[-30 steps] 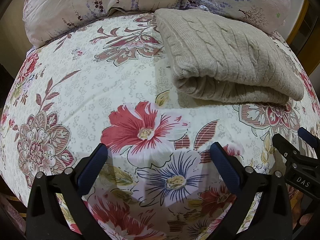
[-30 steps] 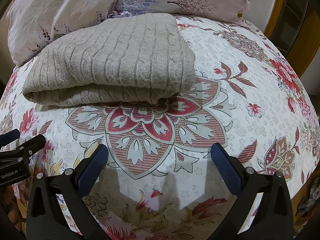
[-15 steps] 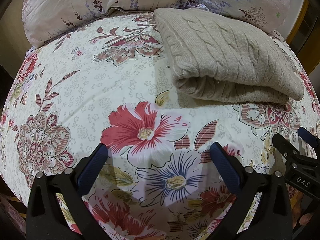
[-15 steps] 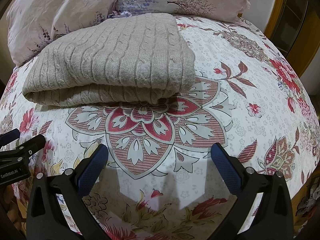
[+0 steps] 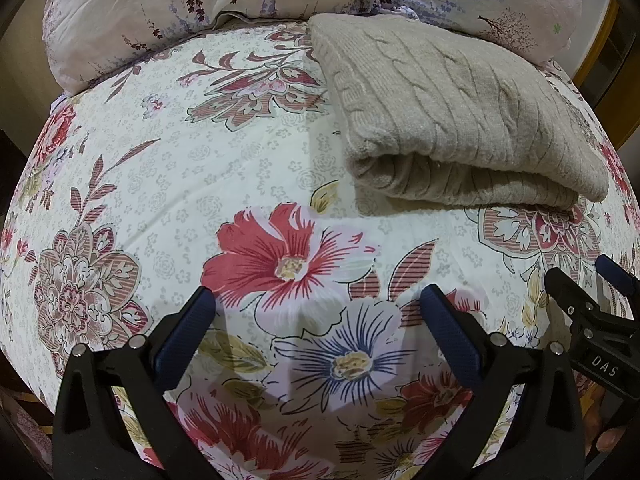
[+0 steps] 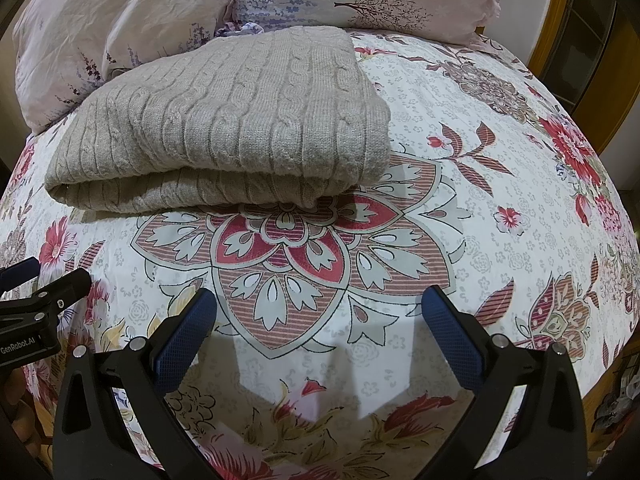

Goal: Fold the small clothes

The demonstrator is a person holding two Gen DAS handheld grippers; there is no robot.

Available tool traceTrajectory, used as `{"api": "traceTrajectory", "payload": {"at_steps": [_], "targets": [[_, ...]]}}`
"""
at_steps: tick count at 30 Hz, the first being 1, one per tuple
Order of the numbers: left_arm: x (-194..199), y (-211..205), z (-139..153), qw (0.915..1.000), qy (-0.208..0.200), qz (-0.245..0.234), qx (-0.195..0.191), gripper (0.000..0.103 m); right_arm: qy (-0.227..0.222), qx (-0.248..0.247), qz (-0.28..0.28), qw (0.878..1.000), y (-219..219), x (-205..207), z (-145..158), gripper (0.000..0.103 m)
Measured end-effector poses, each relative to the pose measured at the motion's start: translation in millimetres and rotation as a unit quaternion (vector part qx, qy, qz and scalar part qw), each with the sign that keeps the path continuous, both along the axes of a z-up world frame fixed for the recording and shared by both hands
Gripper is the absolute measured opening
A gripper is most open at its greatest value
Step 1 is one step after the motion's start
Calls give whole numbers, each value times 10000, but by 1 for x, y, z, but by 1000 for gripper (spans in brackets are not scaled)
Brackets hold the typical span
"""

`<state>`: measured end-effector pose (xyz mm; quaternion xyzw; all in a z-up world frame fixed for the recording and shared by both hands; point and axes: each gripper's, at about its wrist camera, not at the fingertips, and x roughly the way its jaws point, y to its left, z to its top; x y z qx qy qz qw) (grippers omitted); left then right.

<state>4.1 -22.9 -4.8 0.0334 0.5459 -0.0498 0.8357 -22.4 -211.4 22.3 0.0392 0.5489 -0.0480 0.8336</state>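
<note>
A folded beige cable-knit sweater (image 5: 452, 120) lies on the floral bedspread (image 5: 224, 168), toward 1 o'clock in the left wrist view and 11 o'clock in the right wrist view, just before the pillows (image 6: 132, 20). The left claw (image 5: 316, 312) and the right claw (image 6: 318, 312) are both released, spread wide above the bedspread, grasping nothing, well apart from the sweater.

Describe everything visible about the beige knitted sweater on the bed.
The sweater is beige cable-knit with ribbed vertical lines, looking soft and thick. It lies folded into a flat rectangular bundle, its rounded fold edge facing the cameras, layers stacked. It rests on the floral bedspread, its far end near the pillows. Neither gripper touches it.
</note>
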Motion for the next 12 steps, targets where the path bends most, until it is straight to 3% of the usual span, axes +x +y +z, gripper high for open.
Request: {"api": "traceTrajectory", "payload": {"at_steps": [12], "targets": [[-2,0,-1,10000,-26,-5,16,101,1,-1,-4,10000,0,0,0,102]]}}
